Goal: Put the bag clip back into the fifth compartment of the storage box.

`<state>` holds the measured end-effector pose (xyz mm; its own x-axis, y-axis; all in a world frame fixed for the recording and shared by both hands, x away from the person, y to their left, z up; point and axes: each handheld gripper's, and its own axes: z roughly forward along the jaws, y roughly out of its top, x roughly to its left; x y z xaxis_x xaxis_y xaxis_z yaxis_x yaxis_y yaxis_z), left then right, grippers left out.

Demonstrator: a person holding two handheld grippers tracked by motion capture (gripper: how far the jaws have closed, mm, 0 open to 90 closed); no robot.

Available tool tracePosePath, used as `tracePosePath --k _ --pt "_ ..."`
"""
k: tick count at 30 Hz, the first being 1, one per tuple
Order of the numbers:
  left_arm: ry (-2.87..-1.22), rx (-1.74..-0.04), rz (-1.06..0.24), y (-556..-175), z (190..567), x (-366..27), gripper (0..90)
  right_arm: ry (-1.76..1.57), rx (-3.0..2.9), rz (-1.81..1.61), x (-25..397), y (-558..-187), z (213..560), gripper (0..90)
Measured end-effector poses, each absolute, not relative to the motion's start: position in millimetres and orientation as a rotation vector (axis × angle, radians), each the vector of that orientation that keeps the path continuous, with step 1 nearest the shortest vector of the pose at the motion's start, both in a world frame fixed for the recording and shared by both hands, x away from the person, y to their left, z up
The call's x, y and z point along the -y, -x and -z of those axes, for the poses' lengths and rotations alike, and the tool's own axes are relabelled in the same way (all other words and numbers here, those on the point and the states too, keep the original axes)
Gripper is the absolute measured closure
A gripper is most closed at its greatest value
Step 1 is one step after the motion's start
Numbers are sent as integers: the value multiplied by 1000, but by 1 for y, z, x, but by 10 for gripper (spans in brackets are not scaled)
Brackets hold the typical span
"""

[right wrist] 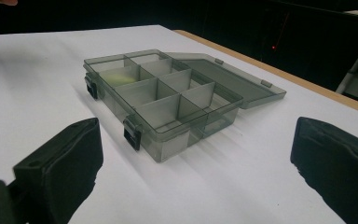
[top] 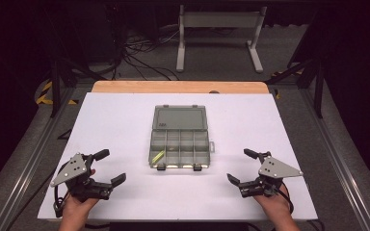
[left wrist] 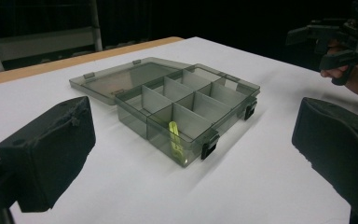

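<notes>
A smoky grey compartment box (top: 208, 147) lies open in the middle of the white table (top: 115, 125), its lid (top: 180, 118) folded flat at the far side. A small yellow-green piece (top: 158, 155) rests in the front left compartment, and the left gripper view shows it leaning against a divider (left wrist: 173, 133). My left gripper (top: 114, 165) is open near the front left of the table, well apart from the box, with nothing between its pads (left wrist: 51, 149). My right gripper (top: 238, 165) mirrors it at the front right, open and empty, pads (right wrist: 60, 163) spread wide.
Two black latches (top: 161, 167) hang on the box's front wall. A wooden strip (top: 180, 86) borders the table's far edge. Beyond it on the floor stand a white metal frame (top: 219, 29) and loose cables (top: 139, 53). Bare white surface surrounds the box.
</notes>
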<state>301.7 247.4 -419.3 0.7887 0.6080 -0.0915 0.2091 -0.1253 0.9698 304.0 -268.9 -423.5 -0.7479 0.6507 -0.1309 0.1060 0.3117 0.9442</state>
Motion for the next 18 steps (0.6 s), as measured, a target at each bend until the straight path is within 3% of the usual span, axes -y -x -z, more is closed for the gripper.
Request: tracePosePath --k 13,18 --pt "-1710 -620 -414 -299 443 -253 4 -663 -2073 -1429 268 -303 425 23" --pt "-1638 -621 -423 -299 451 -255 4 -678 -2066 -1417 266 -303 427 19"
